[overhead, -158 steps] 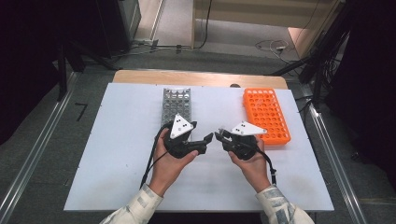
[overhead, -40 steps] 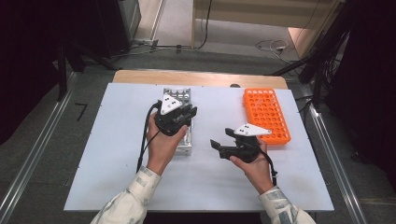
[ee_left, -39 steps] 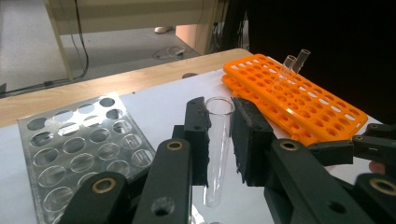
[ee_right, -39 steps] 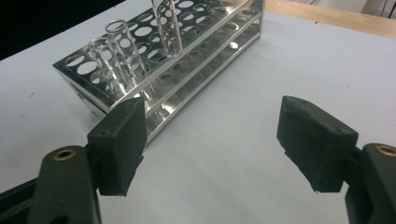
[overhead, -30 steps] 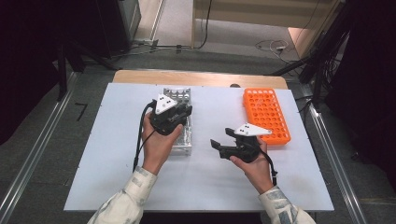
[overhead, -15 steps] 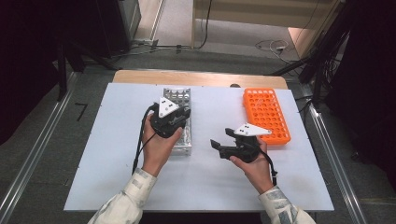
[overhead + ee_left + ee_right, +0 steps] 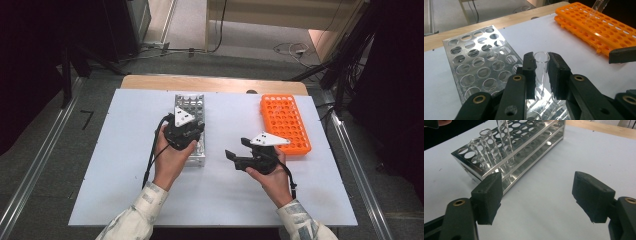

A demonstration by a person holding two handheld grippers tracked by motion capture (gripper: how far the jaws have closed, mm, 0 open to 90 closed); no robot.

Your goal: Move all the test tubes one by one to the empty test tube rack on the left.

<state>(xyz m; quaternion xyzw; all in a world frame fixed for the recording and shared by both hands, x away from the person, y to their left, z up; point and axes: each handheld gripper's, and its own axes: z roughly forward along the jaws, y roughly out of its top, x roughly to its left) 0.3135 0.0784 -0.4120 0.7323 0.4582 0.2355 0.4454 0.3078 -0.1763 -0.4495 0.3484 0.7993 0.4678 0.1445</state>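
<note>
My left gripper [image 7: 189,136] [image 7: 541,72] is over the near end of the silver metal tube rack [image 7: 190,104] [image 7: 474,62], shut on a clear glass test tube [image 7: 541,59] that stands upright between its pads. In the right gripper view, two short tubes [image 7: 484,148] stand in the rack's [image 7: 529,140] near corner. Beside them a taller tube [image 7: 504,140] reaches out of the top of the frame. My right gripper [image 7: 233,156] [image 7: 536,195] hovers over the white table to the right of the rack, jaws wide open with nothing between them.
An orange plastic tube rack [image 7: 285,122] [image 7: 599,27] lies at the right of the white tabletop [image 7: 125,165], with one clear tube [image 7: 599,5] standing in it. A wooden edge [image 7: 215,84] runs along the back. Dark floor and cables surround the table.
My left gripper has drifted a little toward the near end of the metal rack, still shut on the tube. The right gripper has stayed put and open.
</note>
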